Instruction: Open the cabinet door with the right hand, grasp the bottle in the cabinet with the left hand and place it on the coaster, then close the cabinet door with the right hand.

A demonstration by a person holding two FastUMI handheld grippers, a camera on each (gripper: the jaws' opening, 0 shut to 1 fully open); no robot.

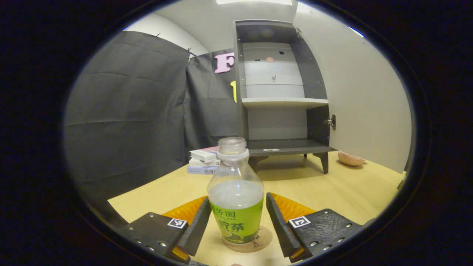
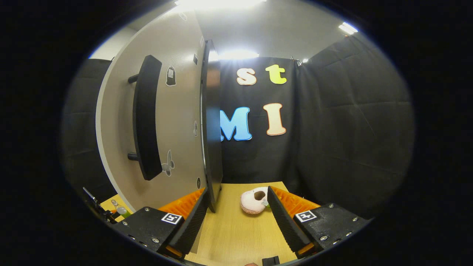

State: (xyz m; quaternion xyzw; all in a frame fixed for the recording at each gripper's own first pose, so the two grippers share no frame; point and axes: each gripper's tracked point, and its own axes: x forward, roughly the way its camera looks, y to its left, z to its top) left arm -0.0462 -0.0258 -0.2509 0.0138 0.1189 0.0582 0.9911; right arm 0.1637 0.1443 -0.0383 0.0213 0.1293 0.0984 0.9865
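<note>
A: Left gripper view first. How does the left gripper (image 1: 235, 227) stand?

B: Its jaws are spread, one ribbed black finger (image 1: 194, 228) on each side of the bottle (image 1: 235, 194), with a gap showing on both sides. It grips nothing.

A: And the bottle?

B: Clear plastic, rounded shoulders, no cap on the neck, a green label round the lower half. Pale cloudy liquid fills it to about the shoulder. It stands upright on a round brown coaster (image 1: 263, 240) on the light wooden table (image 1: 332, 192).

A: Behind that?

B: The cabinet (image 1: 282, 92), dark grey inside with a white shelf, stands on short legs. Both compartments look bare apart from a small pale mark on the bottom board. Its white door (image 1: 366, 99) is swung wide to the right. Small boxes (image 1: 203, 160) are stacked to the left; a pinkish lumpy thing (image 1: 350, 158) lies near the door, too small to identify.

A: Right gripper view?

B: The right gripper (image 2: 236, 218) is wide open and holds nothing. The door's dark edge (image 2: 211, 147) stands just beyond its left finger (image 2: 194, 221); whether they touch I cannot tell. A long black handle (image 2: 147, 118) curves down the door's face. A pink round thing (image 2: 253, 201) lies on the table, partly hidden by the other finger.
</note>
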